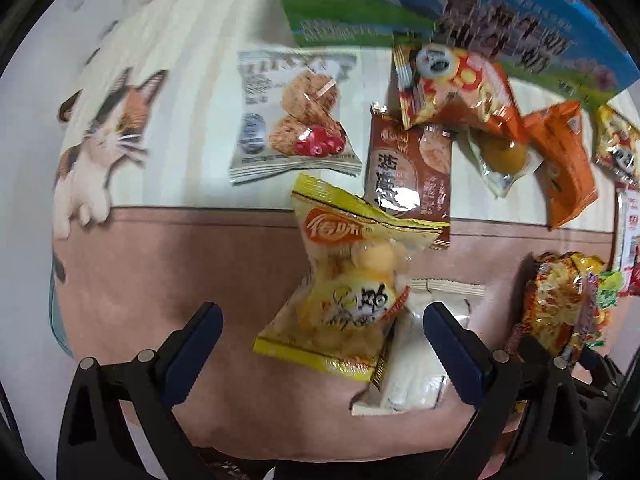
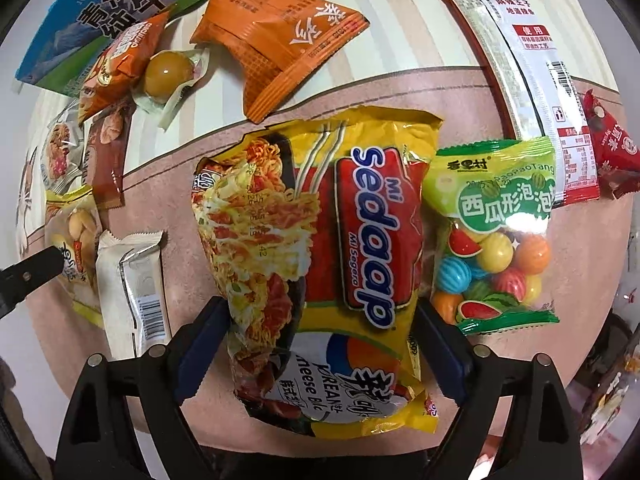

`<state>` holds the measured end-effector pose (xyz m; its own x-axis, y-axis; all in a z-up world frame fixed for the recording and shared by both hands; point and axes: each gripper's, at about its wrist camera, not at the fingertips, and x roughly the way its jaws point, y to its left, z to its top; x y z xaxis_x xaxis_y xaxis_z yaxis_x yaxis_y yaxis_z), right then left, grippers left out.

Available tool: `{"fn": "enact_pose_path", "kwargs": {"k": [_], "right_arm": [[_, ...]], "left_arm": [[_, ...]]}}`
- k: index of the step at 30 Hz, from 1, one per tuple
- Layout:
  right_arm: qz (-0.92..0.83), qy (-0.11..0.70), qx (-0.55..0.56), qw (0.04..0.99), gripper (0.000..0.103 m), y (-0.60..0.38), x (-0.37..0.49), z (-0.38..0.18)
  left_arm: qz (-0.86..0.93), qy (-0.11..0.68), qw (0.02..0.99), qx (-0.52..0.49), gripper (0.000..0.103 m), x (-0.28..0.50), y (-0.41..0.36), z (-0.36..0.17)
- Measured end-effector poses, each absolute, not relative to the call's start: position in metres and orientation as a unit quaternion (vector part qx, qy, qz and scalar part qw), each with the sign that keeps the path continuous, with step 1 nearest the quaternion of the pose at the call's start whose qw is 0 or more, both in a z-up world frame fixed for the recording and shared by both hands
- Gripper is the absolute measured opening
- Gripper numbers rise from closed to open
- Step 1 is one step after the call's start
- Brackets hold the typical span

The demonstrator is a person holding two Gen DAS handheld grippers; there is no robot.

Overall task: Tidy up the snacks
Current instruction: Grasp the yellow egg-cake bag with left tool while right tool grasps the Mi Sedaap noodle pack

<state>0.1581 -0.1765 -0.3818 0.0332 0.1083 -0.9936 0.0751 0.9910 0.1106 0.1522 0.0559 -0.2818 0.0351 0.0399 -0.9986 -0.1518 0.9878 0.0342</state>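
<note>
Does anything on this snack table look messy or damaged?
Nothing looks torn or spilled. The packets just lie jumbled: the yellow snack bag overlaps a white bar, and the noodle packet covers the green candy bag's edge.

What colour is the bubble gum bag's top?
Light green, on the bubble gum bag; right wrist view shows it best.

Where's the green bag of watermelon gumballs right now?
In the right wrist view, the gumball bag lies right of the Mi Sedaap noodle pack, just below the long white-and-red packet.

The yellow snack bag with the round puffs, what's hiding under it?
Under the yellow snack bag lies a white wrapped bar, poking out at its lower right. The brown packet's bottom corner tucks behind its top. Anything else underneath is covered.
</note>
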Motion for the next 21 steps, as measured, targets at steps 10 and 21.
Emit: {"fn": "enact_pose_path", "kwargs": {"k": [10,21], "right_arm": [[-0.012,0.700,0.067,0.711,0.095,-0.156,0.164,-0.382],[-0.006,0.716,0.112,0.689,0.091,-0.146,0.163,-0.389]], "left_arm": [[0.027,0.707,0.702,-0.085,0.062,0.163,0.081,-0.337],[0.056,0.709,0.698,-0.083,0.054,0.115,0.153,-0.371]]}}
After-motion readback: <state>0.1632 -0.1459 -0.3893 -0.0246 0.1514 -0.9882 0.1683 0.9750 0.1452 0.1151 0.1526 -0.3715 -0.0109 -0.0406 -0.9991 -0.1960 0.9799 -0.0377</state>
